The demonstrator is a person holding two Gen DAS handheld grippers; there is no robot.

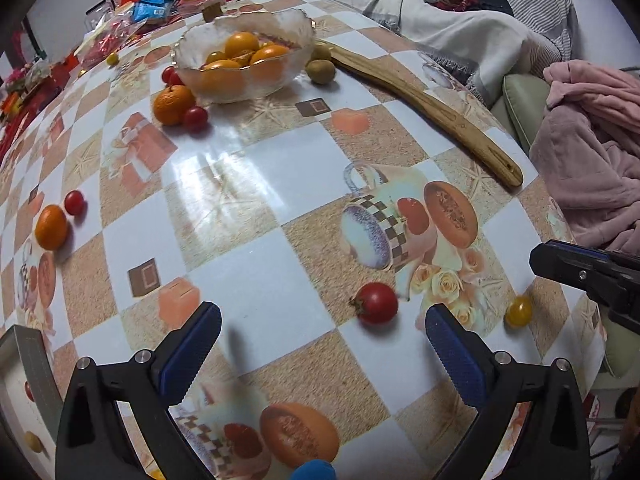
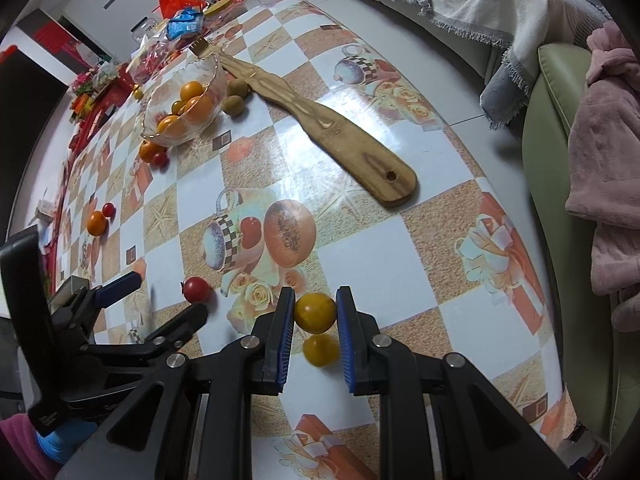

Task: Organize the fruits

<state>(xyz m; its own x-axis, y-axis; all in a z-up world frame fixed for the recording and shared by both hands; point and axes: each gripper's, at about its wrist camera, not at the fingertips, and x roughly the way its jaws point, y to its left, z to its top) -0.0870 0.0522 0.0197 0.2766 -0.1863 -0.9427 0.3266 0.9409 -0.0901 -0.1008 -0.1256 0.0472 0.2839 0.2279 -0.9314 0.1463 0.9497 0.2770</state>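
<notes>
- We judge the step in hand as picking up loose fruit for the glass bowl [image 2: 182,110], which sits at the far side of the table [image 2: 440,312] and already holds several oranges.
- Our right gripper [image 2: 316,316] has its two pads against either side of a small yellow tomato [image 2: 315,313]; the fruit looks pinched just above the tabletop, its reflection showing beneath it.
- We cannot tell how firm the grip is, nor whether the tomato has fully left the surface.
- Our left gripper [image 1: 320,344] stands wide open with nothing between its fingers; a red tomato [image 1: 376,303] lies just ahead of it, nearer its right finger.
- Next move, as we judge it: lift the yellow tomato and carry it across to the bowl, clearing the wooden paddle [image 2: 320,124] that lies along the way.
- Other fruit left out: an orange [image 1: 51,227] with a red tomato beside it near the left edge, another orange [image 1: 173,105] and red tomatoes close against the bowl, two greenish fruits [image 1: 321,65] behind it.
- Hard to make out: the greenish fruits' kind; the bowl's lower contents behind frosted glass; the clutter of packets [image 1: 154,4] at the far end.
- Cut off: a tray-like thing at the lower left of the left view, and the sofa and pink blanket [image 2: 612,152] past the table.
</notes>
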